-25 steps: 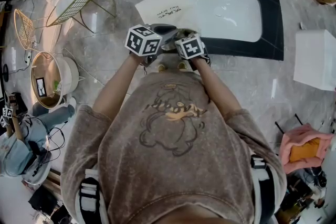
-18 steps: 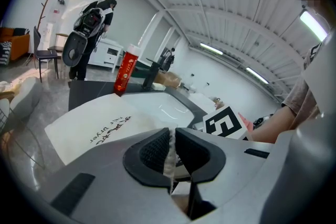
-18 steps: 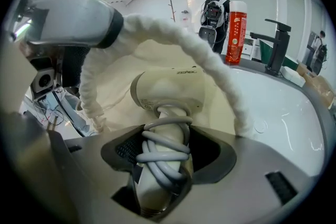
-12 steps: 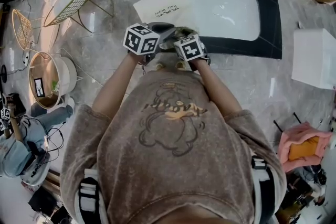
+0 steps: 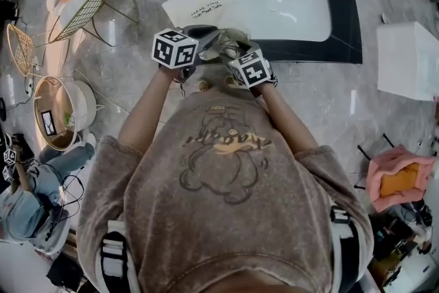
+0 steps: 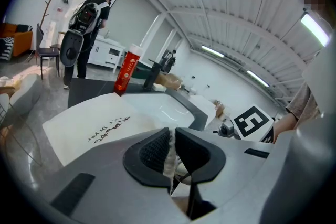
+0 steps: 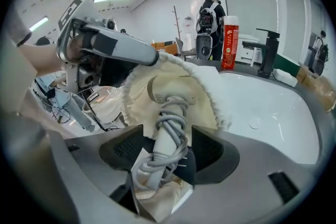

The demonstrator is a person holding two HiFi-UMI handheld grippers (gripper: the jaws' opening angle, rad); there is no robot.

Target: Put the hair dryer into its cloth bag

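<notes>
The hair dryer (image 7: 170,93) sits head-first in the mouth of a cream cloth bag (image 7: 210,86). Its white handle, with the grey cord wound round it (image 7: 167,136), sticks out between the jaws of my right gripper (image 7: 167,147). Those jaws are opening, and a gap shows on each side of the handle. My left gripper (image 6: 172,149) is shut on the bag's rim (image 6: 169,157) and holds it up. In the head view the bag (image 5: 225,44) hangs between the left gripper (image 5: 203,34) and the right gripper (image 5: 233,55), above the counter's front edge.
A flat white sheet printed "Hair Dryer" (image 5: 197,5) lies beside the white sink (image 5: 278,5) in its black surround. A red bottle (image 6: 127,68) and a black tap (image 7: 266,52) stand behind. Wire baskets (image 5: 79,7) are at the left and a white box (image 5: 408,58) at the right.
My right gripper has drawn back from the bag toward the person and slightly right. More of the bag now shows between the grippers. The left gripper has kept still.
</notes>
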